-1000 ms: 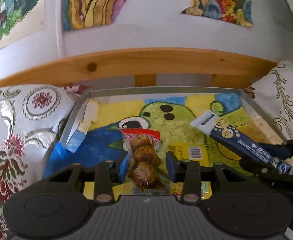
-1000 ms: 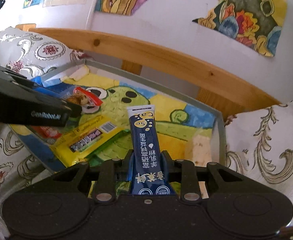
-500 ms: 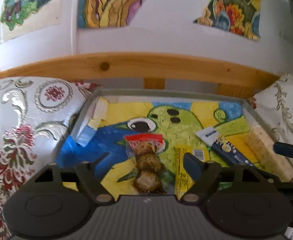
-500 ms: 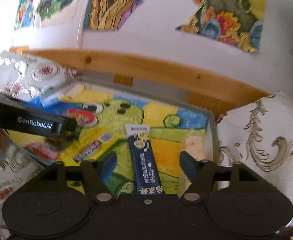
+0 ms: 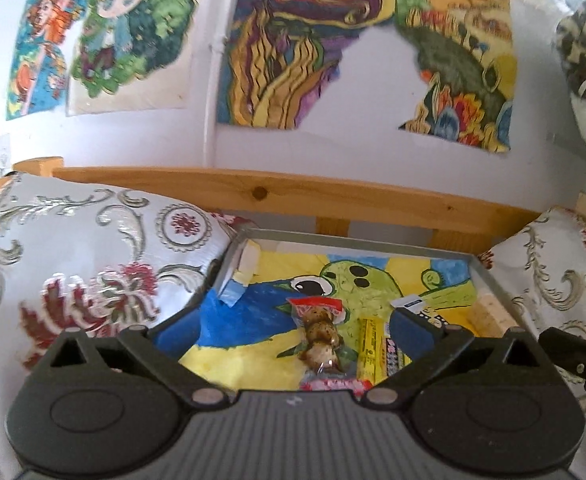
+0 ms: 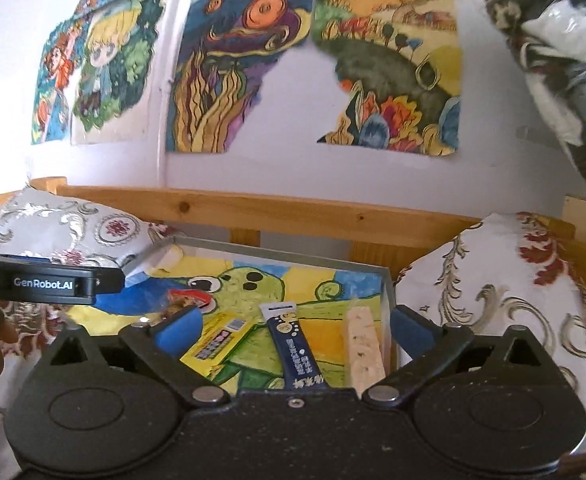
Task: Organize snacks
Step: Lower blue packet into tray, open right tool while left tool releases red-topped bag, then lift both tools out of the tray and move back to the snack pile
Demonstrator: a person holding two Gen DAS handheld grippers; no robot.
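**Both grippers wide, four snacks in the tray**

My left gripper [image 5: 293, 330] is spread wide, nothing between its blue pads [image 5: 175, 336]. My right gripper [image 6: 293, 328] is equally wide and empty.

The tray [image 6: 387, 284] has a painted lining and sits between two patterned cushions, its far edge against a wooden rail [image 6: 293, 212].

In the tray, left to right:
- clear packet of brown balls [image 5: 320, 334] with a red top, near the middle;
- yellow packet [image 6: 217, 340], just beside it;
- dark blue stick [image 6: 293, 344], white end toward the far edge;
- pale bar [image 6: 363, 344], close along the right edge.

From the right camera, my left gripper's black body [image 6: 45, 282] hangs over the tray's left edge.
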